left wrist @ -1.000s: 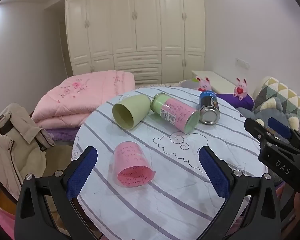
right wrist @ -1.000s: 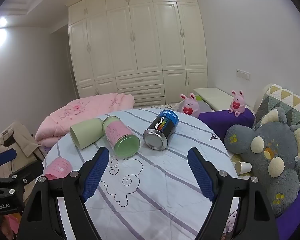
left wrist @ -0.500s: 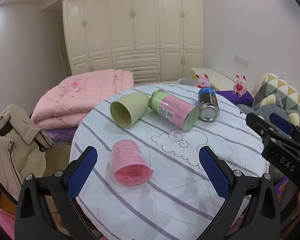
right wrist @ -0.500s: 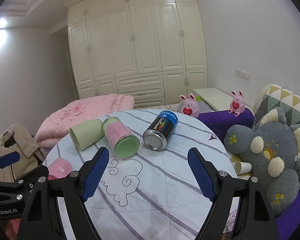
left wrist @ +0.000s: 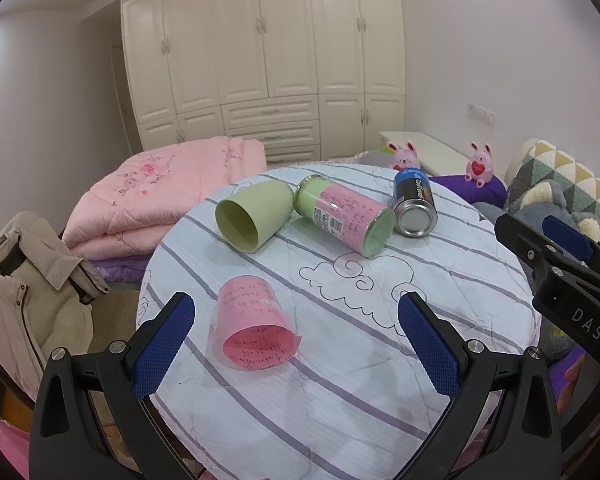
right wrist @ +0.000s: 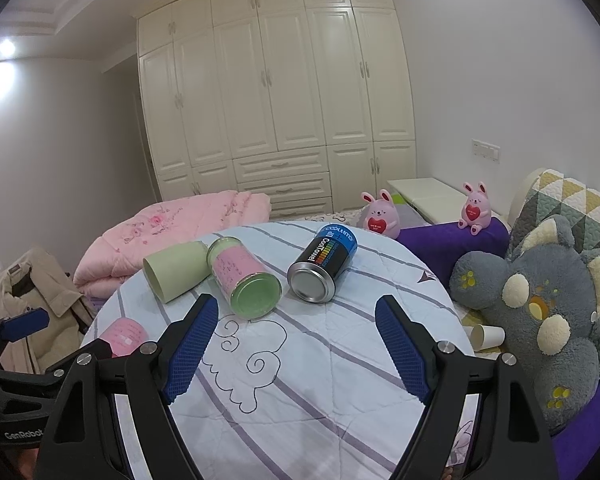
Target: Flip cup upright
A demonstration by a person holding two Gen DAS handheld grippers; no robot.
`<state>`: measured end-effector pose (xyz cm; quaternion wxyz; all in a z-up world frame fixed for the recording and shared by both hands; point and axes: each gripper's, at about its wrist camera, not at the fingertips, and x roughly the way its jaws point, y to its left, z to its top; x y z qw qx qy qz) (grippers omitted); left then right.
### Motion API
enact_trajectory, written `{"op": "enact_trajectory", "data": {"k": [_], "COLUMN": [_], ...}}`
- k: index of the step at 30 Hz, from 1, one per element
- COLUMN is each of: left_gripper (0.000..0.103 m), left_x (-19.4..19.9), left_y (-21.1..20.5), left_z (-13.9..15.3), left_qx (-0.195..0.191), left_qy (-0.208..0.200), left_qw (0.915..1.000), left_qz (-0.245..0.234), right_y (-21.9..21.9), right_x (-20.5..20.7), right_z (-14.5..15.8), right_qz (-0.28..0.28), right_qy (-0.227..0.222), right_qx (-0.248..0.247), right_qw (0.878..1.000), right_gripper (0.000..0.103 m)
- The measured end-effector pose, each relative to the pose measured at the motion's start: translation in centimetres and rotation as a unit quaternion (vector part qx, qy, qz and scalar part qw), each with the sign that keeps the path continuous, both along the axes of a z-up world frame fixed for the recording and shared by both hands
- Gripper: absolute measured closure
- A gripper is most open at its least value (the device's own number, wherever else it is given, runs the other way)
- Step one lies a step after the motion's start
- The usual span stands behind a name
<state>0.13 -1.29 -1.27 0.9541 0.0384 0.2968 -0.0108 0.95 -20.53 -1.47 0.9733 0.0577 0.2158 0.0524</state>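
Several containers lie on their sides on a round striped table (left wrist: 440,264). A pink cup (left wrist: 252,328) lies nearest, mouth toward me; it also shows in the right wrist view (right wrist: 123,336). A pale green cup (left wrist: 254,216) (right wrist: 176,274), a pink-and-green jar (left wrist: 346,220) (right wrist: 244,280) and a blue-black can (left wrist: 414,208) (right wrist: 324,268) lie farther back. My left gripper (left wrist: 296,344) is open and empty, short of the pink cup. My right gripper (right wrist: 296,350) is open and empty over the table's middle.
A folded pink quilt (left wrist: 160,188) and a beige jacket (left wrist: 28,288) lie left of the table. A grey plush toy (right wrist: 540,312), purple bedding (right wrist: 460,240), two pink bunny toys (right wrist: 380,216) and a paper cup (right wrist: 488,335) lie to the right. White wardrobes (right wrist: 280,100) stand behind.
Both views have tilted up slightly, so the table objects sit a little lower and closer. Both grippers stay open. No object on the table has moved.
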Motion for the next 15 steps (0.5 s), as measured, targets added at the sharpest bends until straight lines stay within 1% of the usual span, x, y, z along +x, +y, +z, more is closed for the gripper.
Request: {"op": "enact_trajectory", "data": {"k": [10,15], "left_gripper": [0.000,0.000], "left_x": [-0.09,-0.37], "left_y": [-0.32,-0.91], "left_z": [0.00,0.11], "left_qx": [0.001,0.001], "left_qy": [-0.003,-0.014], "left_qw": [1.0000,0.9998], "left_qz": [-0.003,-0.013], "right_y": [-0.10,-0.04], "right_x": [-0.23,-0.54], "right_z": [0.12,0.23], "right_qz": [0.005,0.006], "right_qy": [-0.007,-0.015], "right_qx": [0.002,0.000], "right_qw": [1.000,1.000], "right_gripper": [0.021,0.021]}}
